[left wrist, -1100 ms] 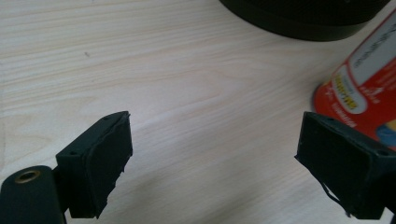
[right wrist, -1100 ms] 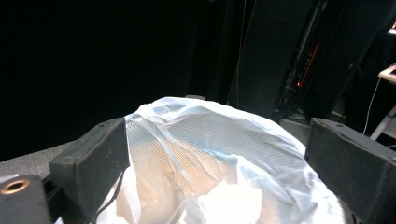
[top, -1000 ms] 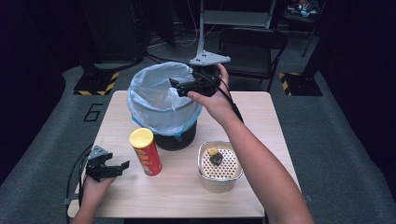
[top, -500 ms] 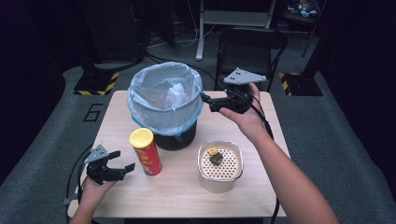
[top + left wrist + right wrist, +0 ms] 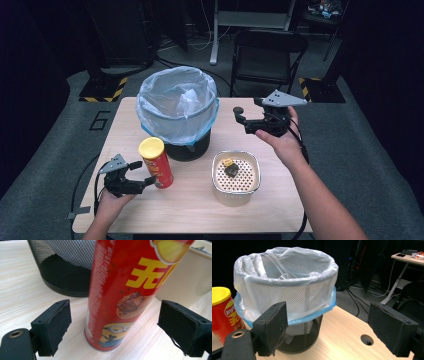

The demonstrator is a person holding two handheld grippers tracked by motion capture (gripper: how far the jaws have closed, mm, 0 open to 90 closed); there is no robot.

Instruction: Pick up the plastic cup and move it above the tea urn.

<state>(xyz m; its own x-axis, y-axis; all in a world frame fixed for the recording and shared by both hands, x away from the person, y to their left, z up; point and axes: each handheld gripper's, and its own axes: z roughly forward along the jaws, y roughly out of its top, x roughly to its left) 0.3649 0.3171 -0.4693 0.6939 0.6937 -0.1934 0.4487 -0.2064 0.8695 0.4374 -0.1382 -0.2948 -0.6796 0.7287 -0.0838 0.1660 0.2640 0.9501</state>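
Standing on the table point(image 5: 280, 210): one chip can point(image 5: 156, 162), one bin point(image 5: 178, 112), one strainer point(image 5: 236, 177); both grippers' jaws wide open, empty.

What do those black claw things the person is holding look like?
Each hand-held gripper, left and right, is black with two blocky, flat-padded jaws, a grey three-cornered plate on top and a black trailing cable. The person's forearms are bare, with no sleeves in sight.

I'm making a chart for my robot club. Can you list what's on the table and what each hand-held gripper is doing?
left hand-held gripper: open, jaws either side of the red chip can, not touching
chip can: upright, yellow lid on
right hand-held gripper: open, empty, held beside the bin
bin: black mesh, lined with a pale bag
white basket: two small items inside
table: light wood
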